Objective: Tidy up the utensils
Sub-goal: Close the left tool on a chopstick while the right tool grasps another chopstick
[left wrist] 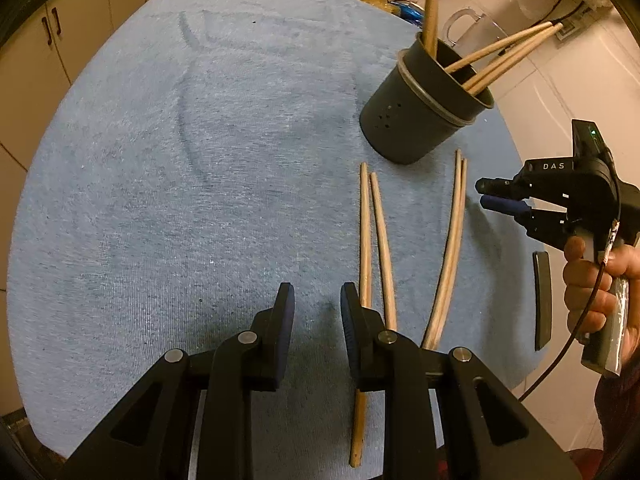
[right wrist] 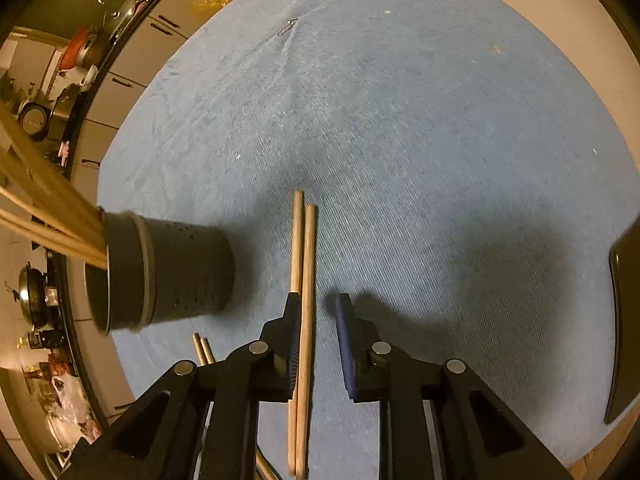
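1. Left wrist view: the left gripper (left wrist: 316,296) is released. Its jaws stand apart over the blue cloth (left wrist: 160,160) with nothing between them.
   - The first pair of chopsticks (left wrist: 374,232) lies flat, running forward from under its right finger. The tips are spread slightly apart.
   - The second pair of chopsticks (left wrist: 454,240) lies further right, pressed together along its length.
   - Only this view shows the right gripper (left wrist: 486,194) from the side, held in a hand (left wrist: 592,280), with its fingertips just beside the second pair.
   - The dark holder (left wrist: 416,120) stands ahead and to the right, with pale wooden sticks (left wrist: 504,52) leaning out of it.
2. Right wrist view: the right gripper (right wrist: 318,300) is unclenched, its pads gapped.
   - One stick of the second pair of chopsticks (right wrist: 306,280) lies in the gap beside the left pad. The other passes under that finger.
   - The dark holder (right wrist: 180,272) sits to the left, its wall perforated.
   - The ends of the first pair of chopsticks (right wrist: 202,346) peek out lower left.
   - A dark slab (right wrist: 624,320) lies far right.
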Motion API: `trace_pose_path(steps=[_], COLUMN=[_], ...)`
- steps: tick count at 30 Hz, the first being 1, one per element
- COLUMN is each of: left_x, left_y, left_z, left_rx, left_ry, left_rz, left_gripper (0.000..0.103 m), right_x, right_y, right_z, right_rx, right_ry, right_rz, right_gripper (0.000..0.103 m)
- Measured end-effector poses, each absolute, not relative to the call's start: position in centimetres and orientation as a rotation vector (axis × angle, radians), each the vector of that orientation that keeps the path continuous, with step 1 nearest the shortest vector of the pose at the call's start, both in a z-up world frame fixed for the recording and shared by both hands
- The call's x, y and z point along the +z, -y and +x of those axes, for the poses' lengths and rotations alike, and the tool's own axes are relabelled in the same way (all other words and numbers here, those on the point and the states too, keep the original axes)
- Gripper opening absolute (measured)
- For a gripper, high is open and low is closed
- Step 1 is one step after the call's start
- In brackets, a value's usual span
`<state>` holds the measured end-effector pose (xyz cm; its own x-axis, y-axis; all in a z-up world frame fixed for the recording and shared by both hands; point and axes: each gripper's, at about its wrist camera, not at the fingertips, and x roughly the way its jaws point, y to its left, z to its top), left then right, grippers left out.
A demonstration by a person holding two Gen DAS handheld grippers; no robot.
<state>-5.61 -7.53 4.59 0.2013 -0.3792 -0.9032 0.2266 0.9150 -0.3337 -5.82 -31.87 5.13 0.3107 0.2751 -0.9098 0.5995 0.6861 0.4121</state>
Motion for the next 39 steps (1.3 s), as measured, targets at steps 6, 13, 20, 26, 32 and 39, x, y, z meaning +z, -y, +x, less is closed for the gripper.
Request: trace_pose_path(steps=[6, 13, 20, 26, 32, 39], left_x=[4.3, 3.9, 3.7, 2.7, 2.6, 2.5], left_y=[7.7, 8.5, 10.6, 12.1, 13.6, 15.3], left_z=[-5.3, -4.6, -4.0, -3.4, -2.1, -0.4], left_rx=[-0.415, -0.432, -0.464, -0.459, -0.456, -0.438], left_ry=[-1.305, -1.308, -1.318, -1.343, -1.325, -1.313], left_rz=[-0.151, -0.159, -0.129, -0.068, -0.007, 0.048], left_gripper=[0.022, 0.022, 0.022, 0.022, 0.022, 0.006], right_x=[4.5, 4.3, 4.3, 4.1, 3.7, 3.6], right_y=[30.8, 29.4, 27.4, 28.7, 29.7, 30.8], right_z=[-4.6, -3.6, -3.0, -5.2, -6.8, -6.4], right_rx=[-0.247, -0.26, -0.213, -0.222, -0.195, -0.204], right_ry=[-1.311, -1.342, -1.384, -1.397, -1.404, -1.409], right_rz=[0.812, 0.694, 0.546, 0.583, 0.63, 0.62], right_gripper=[0.013, 0.009, 0.006, 0.006, 0.007, 0.007])
